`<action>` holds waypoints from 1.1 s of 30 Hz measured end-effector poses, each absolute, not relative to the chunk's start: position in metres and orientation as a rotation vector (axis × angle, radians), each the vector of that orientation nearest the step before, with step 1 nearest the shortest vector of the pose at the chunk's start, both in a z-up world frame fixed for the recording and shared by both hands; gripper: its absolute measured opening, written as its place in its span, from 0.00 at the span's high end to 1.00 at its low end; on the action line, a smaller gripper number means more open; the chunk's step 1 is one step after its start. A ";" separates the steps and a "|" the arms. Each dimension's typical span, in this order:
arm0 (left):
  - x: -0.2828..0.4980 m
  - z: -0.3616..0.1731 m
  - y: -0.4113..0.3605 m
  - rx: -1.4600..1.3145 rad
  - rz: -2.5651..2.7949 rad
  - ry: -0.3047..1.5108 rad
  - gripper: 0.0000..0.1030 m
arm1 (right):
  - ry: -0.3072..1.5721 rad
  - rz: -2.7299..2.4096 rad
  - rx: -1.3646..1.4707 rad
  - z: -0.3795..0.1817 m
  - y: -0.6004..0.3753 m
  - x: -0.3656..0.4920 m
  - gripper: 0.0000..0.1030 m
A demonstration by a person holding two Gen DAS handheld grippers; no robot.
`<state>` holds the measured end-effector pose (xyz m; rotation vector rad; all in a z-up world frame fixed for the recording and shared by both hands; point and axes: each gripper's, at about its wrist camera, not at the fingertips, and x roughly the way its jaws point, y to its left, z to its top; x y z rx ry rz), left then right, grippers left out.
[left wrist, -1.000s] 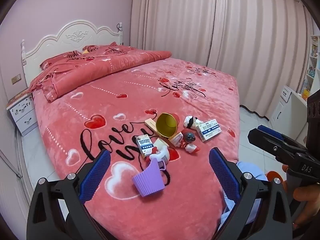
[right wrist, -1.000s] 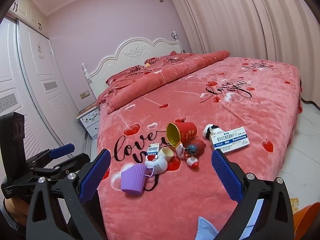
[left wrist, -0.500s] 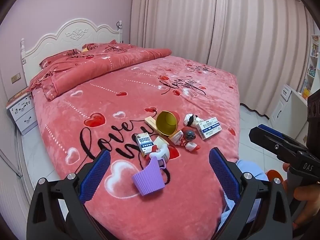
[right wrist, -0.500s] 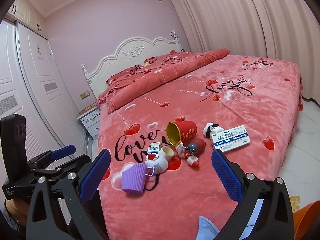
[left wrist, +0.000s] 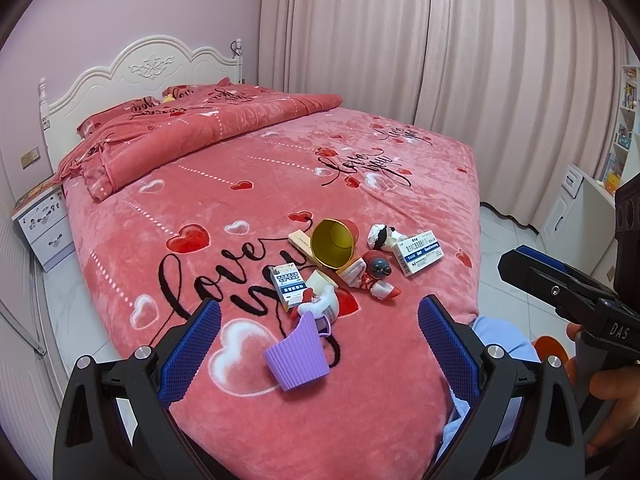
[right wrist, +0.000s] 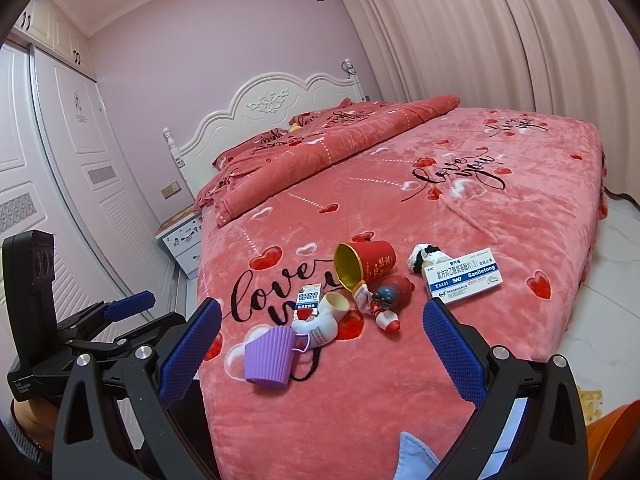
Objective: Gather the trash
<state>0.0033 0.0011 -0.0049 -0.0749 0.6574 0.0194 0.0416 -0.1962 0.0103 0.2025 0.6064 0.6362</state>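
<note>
A heap of litter lies near the foot of the pink bed [left wrist: 400, 420]: a purple ribbed cup [left wrist: 298, 354] [right wrist: 269, 355], a red paper cup with a gold inside [left wrist: 333, 243] [right wrist: 362, 266] on its side, a long medicine box [left wrist: 418, 253] [right wrist: 464, 277], a small blue-and-white box [left wrist: 289, 285] [right wrist: 309, 297], crumpled paper [left wrist: 380, 235] [right wrist: 426, 257], a white tube-like piece [left wrist: 322, 304] [right wrist: 320, 322] and a red toy figure [left wrist: 374, 274] [right wrist: 390, 294]. My left gripper [left wrist: 319, 330] hovers open just short of the purple cup. My right gripper [right wrist: 322, 326] is open too, holding nothing.
A folded quilt [left wrist: 208, 128] and pillows lie by the white headboard [left wrist: 136, 72]. A nightstand [left wrist: 42, 224] stands left of the bed, wardrobes [right wrist: 60, 168] beyond it. Curtains [left wrist: 440, 60] hang behind, a white desk [left wrist: 576, 208] at right. Something orange [right wrist: 616, 440] sits on the floor by the bed's foot.
Both grippers have drifted slightly closer to the litter pile; the items look a little larger. Neither jaw has changed and nothing on the bed has moved.
</note>
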 end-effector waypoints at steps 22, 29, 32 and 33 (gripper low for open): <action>0.004 -0.006 -0.001 -0.063 0.020 0.666 0.06 | 0.614 0.638 0.211 0.008 -0.198 0.045 0.04; 0.002 -0.008 -0.001 -0.063 0.020 0.668 0.06 | 0.615 0.638 0.214 0.006 -0.198 0.045 0.04; 0.003 -0.008 -0.002 -0.061 0.020 0.670 0.06 | 0.616 0.639 0.215 0.004 -0.197 0.044 0.04; 0.002 -0.009 -0.001 -0.061 0.019 0.669 0.06 | 0.616 0.639 0.215 0.003 -0.197 0.043 0.04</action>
